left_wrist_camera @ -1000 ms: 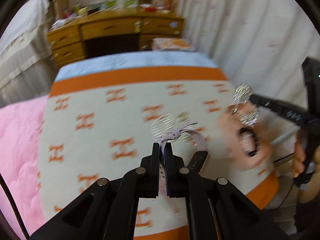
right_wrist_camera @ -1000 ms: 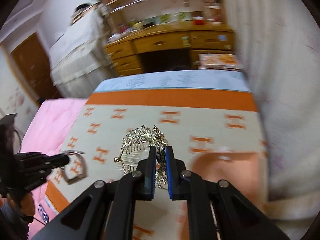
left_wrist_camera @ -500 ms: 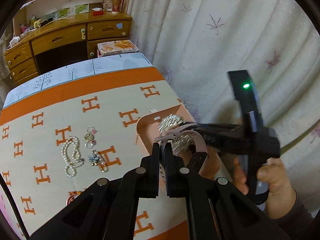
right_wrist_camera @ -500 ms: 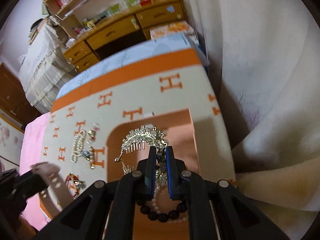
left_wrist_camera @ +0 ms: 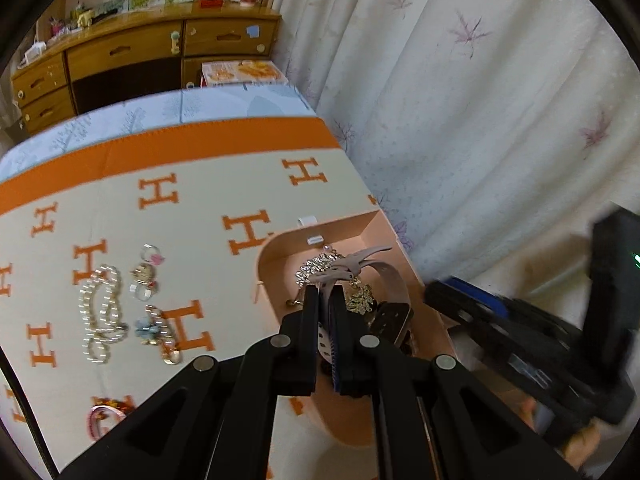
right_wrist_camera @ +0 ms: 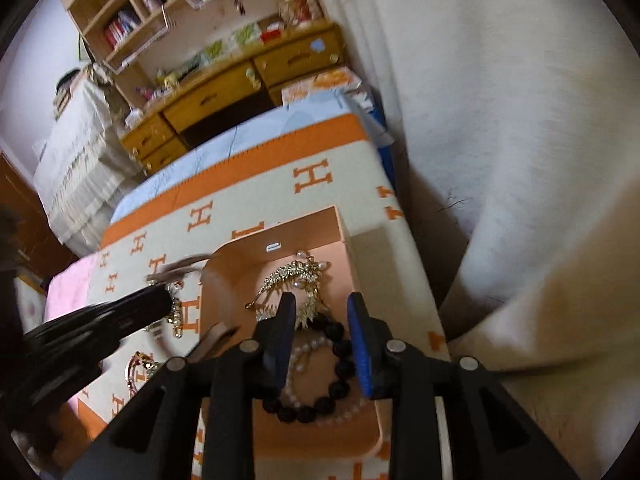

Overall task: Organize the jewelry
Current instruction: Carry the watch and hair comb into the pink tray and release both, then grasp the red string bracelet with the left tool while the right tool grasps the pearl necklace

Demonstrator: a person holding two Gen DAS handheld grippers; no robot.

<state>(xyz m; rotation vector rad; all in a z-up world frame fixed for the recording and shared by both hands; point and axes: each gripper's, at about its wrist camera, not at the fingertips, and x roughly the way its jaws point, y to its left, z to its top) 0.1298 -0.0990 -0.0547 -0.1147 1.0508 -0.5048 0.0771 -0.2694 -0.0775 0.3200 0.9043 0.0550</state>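
Orange-H blanket (left_wrist_camera: 208, 184), peach box (right_wrist_camera: 344, 236) — gold comb (right_wrist_camera: 296, 280)

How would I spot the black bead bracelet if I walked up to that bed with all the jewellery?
Find the orange-and-cream H-patterned blanket on the bed, then the peach open box sitting on it near the curtain. The black bead bracelet lies in the near half of the box, overlapping a white pearl strand, below the gold crystal hair comb. It is the only dark, matte ring of round beads there.

Orange "H" letters repeat across the blanket (left_wrist_camera: 192, 184).
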